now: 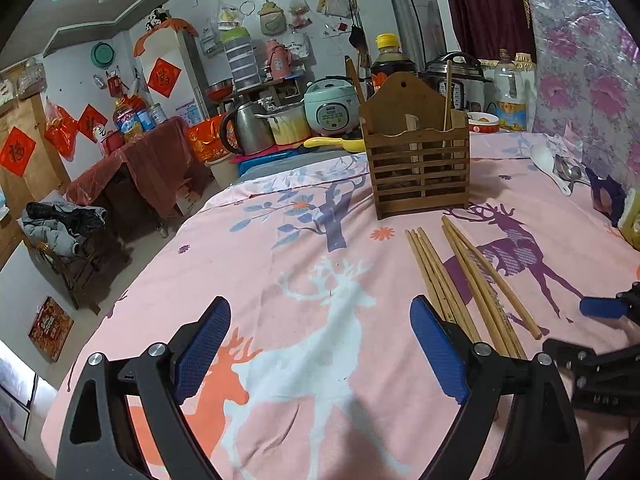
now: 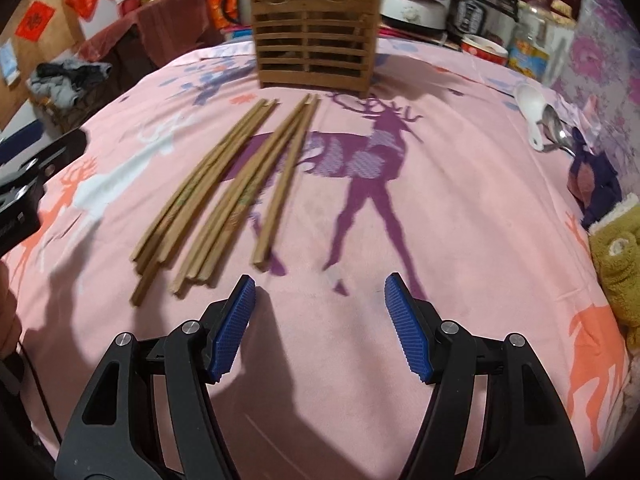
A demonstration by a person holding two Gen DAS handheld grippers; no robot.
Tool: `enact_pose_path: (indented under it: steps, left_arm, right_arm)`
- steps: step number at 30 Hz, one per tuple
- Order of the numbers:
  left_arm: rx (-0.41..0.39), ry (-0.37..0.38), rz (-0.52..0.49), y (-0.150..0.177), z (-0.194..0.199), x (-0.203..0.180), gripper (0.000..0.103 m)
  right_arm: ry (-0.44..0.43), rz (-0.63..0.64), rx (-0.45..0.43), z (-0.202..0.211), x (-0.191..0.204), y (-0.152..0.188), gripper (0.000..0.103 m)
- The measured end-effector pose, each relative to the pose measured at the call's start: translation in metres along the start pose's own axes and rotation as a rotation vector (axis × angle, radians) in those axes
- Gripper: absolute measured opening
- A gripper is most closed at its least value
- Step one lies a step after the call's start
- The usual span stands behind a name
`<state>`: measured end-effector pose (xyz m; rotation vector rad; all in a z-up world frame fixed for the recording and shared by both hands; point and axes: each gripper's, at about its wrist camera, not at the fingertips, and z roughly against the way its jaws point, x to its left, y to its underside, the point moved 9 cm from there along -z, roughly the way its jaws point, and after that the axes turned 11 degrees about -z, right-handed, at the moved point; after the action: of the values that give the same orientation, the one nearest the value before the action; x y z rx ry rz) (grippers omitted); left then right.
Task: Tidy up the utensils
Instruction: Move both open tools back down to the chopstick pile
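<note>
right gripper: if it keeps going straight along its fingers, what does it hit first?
Most likely the bare pink tablecloth. The right gripper is open, empty and tilted steeply down at cloth just right of the chopsticks, which lie off its left finger. The wooden holder stands farther back. Depth is uncertain.

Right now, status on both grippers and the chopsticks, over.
Left gripper open, empty. Right gripper open, empty, just short of loose wooden chopsticks lying on the pink deer-print cloth. Slatted wooden utensil holder stands beyond them; path unobstructed.
</note>
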<state>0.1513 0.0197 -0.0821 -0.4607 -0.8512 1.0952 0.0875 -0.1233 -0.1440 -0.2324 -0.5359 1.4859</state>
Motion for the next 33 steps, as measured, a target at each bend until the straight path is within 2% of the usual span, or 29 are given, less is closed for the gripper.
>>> enact_pose_path:
  steps: [3,6,8,10,13,18,21,26,33]
  left_arm:
    - [0.006,0.002,-0.009,0.000,-0.002,-0.002,0.090]
    - [0.031,0.015,-0.013,0.004,-0.007,-0.003,0.090]
    - [0.058,0.038,-0.005,0.007,-0.013,-0.003,0.090]
    - [0.089,0.077,0.009,0.012,-0.020,-0.005,0.090]
    - [0.133,0.169,0.046,0.018,-0.028,-0.008,0.090]
    - [0.212,0.340,0.103,0.031,-0.041,-0.021,0.090]
    - [0.232,0.385,0.100,0.034,-0.044,-0.029,0.090]
    - [0.261,0.418,0.069,0.039,-0.047,-0.043,0.090]
    - [0.285,0.400,-0.007,0.044,-0.049,-0.057,0.090]
  right_arm:
    - [0.063,-0.064,-0.020,0.000,-0.019,-0.008,0.062]
    - [0.063,-0.135,-0.044,0.004,-0.034,-0.015,0.050]
    - [0.027,-0.141,-0.049,0.006,-0.033,-0.016,0.049]
    - [0.001,-0.122,-0.054,0.008,-0.027,-0.016,0.049]
    - [0.006,-0.084,-0.067,0.010,-0.020,-0.016,0.049]
    - [-0.005,-0.129,-0.061,0.011,-0.029,-0.018,0.049]
    - [-0.015,-0.148,-0.063,0.012,-0.032,-0.019,0.050]
    - [-0.019,-0.146,-0.077,0.016,-0.031,-0.020,0.050]
    - [-0.026,-0.148,-0.088,0.019,-0.030,-0.021,0.050]
